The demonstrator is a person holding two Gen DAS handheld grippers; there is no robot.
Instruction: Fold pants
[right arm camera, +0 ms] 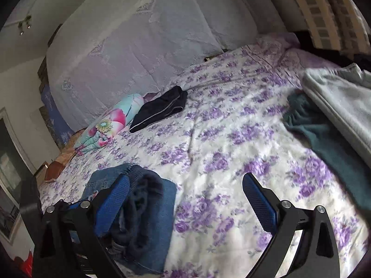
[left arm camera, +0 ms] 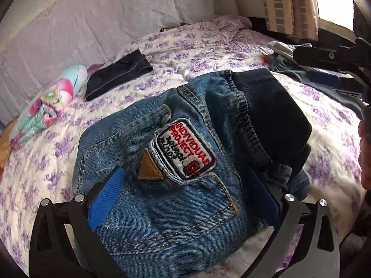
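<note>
The left gripper (left arm camera: 185,199) squeezes the folded jeans (left arm camera: 176,162) near the bed's (left arm camera: 208,46) front edge. The right gripper (right arm camera: 185,199) is wide open, holding nothing. The fold looks done, so next the jeans likely go beside the dark pants (left arm camera: 117,76).

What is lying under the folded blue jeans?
Under the folded blue jeans only the floral bedspread shows, around their edges. Anything directly beneath them is covered, so it cannot be seen.

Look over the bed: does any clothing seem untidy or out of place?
Yes. At the right edge a teal garment lies crumpled and half under a grey one, unlike the folded jeans and dark folded pants.
</note>
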